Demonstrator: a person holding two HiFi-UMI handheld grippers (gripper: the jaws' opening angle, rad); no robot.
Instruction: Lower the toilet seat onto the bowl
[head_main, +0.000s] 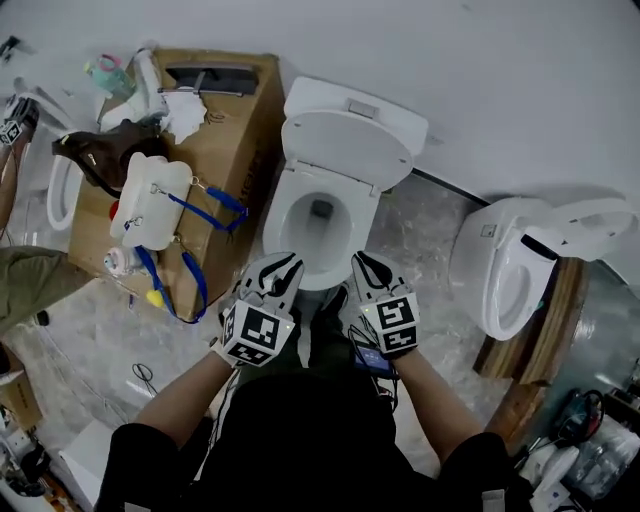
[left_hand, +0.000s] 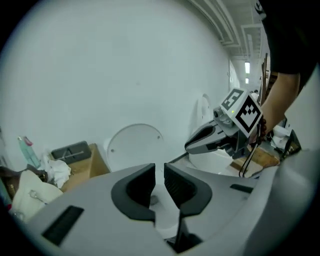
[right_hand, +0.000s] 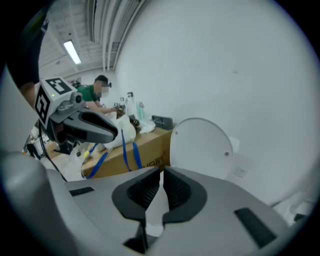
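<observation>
The white toilet stands against the wall with its bowl (head_main: 290, 222) open. Its round lid (head_main: 345, 145) is raised against the tank (head_main: 358, 105) and shows upright in both gripper views (left_hand: 134, 145) (right_hand: 201, 145). A white ring lies around the bowl opening; I cannot tell whether it is the seat or the bare rim. My left gripper (head_main: 285, 264) and right gripper (head_main: 362, 264) hang side by side above the bowl's front edge, touching nothing. The left jaws (left_hand: 159, 180) leave only a thin slit, and the right jaws (right_hand: 162, 185) nearly meet. Nothing is between either pair.
A cardboard box (head_main: 235, 130) with bags, bottles and blue straps stands left of the toilet. A second toilet (head_main: 520, 260) rests on a wooden pallet (head_main: 545, 340) at the right, and a third (head_main: 60, 190) at the far left. A person in green (right_hand: 95, 92) works beyond the box.
</observation>
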